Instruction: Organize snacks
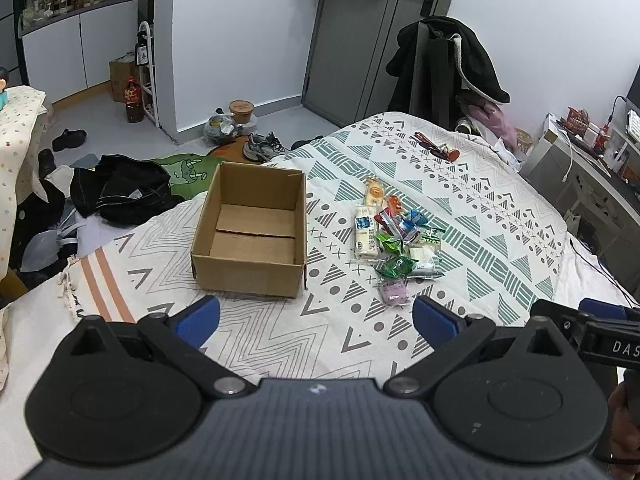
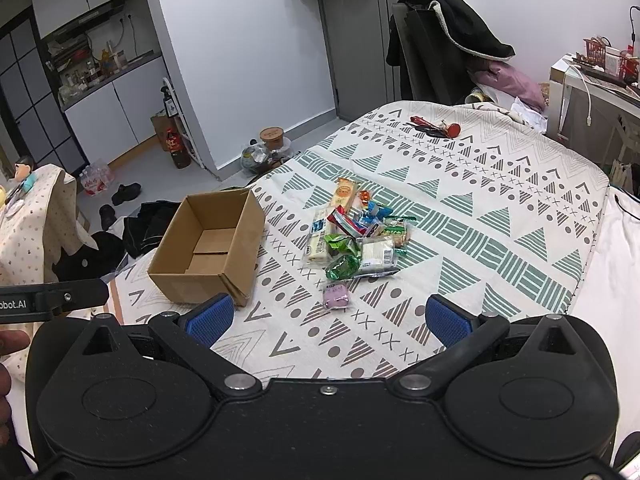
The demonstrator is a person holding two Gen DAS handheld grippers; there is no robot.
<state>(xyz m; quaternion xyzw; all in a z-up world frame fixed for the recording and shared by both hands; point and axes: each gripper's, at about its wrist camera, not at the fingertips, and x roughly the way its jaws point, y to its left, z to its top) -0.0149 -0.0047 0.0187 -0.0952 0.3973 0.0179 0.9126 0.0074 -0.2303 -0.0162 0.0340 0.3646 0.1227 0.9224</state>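
Blue-padded fingers (image 1: 198,320) of the left gripper (image 1: 316,320) stand wide apart, empty, above the patterned bedspread (image 1: 460,208). The right gripper (image 2: 328,318) is likewise spread wide and holds nothing. Just beyond it lies a purple snack packet (image 2: 337,297), at the near edge of a pile of wrapped snacks (image 2: 356,232). An empty cardboard box (image 1: 250,236) sits beside the pile, to its left.

The box (image 1: 250,236) is plain matt brown cardboard, and the snacks (image 1: 394,236) are in shiny, crinkly plastic wrappers. Bedspread (image 1: 480,216) looks like soft printed cloth, while the left hand-held gripper (image 1: 316,318) is matt black plastic with textured blue pads (image 1: 434,320).
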